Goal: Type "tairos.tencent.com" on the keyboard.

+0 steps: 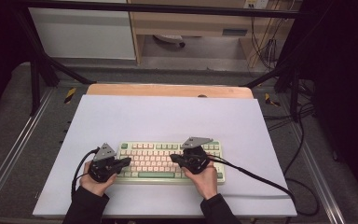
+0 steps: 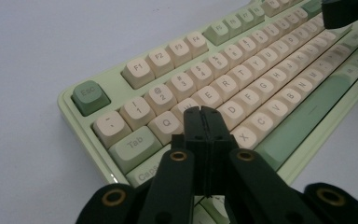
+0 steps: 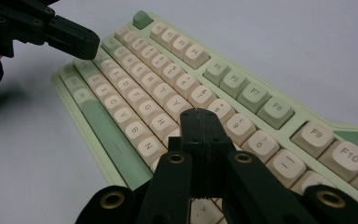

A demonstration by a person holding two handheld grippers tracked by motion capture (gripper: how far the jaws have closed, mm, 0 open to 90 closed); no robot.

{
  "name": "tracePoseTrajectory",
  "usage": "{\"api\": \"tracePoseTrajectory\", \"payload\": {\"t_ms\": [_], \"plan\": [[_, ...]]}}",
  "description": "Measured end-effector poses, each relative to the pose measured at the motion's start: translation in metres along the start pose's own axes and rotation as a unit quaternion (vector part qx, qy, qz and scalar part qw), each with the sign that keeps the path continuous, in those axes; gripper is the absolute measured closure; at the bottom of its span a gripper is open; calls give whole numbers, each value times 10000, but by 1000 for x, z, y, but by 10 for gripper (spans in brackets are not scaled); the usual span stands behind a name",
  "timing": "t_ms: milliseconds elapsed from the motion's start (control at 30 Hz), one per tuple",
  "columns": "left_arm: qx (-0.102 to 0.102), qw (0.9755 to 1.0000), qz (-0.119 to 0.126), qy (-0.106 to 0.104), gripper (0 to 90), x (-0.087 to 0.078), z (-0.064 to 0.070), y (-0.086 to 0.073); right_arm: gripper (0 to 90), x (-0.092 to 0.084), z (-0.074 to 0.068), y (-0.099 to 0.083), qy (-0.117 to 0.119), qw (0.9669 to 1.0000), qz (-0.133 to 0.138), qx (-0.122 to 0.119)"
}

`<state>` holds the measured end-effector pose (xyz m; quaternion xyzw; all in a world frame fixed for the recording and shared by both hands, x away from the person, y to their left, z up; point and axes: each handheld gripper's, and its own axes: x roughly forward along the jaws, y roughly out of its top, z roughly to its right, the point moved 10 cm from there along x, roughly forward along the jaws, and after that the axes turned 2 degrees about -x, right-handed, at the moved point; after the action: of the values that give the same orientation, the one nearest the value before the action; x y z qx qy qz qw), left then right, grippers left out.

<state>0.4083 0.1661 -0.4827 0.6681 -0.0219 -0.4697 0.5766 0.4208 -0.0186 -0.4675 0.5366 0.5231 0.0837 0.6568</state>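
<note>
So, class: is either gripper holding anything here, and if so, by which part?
Nothing is held. The left gripper and right gripper are both shut on nothing, jaws together, poised over the keyboard keys.

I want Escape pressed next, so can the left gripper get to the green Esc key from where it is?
Probably yes: the left gripper, fingers shut, hovers over the keyboard's left end, and nothing lies between it and the Esc key.

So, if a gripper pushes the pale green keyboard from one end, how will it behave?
The pale green keyboard with cream keys looks rigid and lies flat, so it should probably slide over the smooth white table sheet, perhaps pivoting, rather than tip or bend.
</note>
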Motion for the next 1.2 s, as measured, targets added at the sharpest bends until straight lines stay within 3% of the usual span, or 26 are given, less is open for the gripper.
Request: {"api": "tracePoseTrajectory", "payload": {"t_ms": [533,967,1200], "plan": [[8,10000,-4,-2,900,0,0,0,900,26,7,-5,-158,9997,-207,3],[14,10000,-2,-8,900,0,0,0,900,33,9,-11,-195,9993,-302,-28],[9,10000,14,-2,900,-1,0,1,900,26,6,-4,-123,9998,-147,-22]]}}
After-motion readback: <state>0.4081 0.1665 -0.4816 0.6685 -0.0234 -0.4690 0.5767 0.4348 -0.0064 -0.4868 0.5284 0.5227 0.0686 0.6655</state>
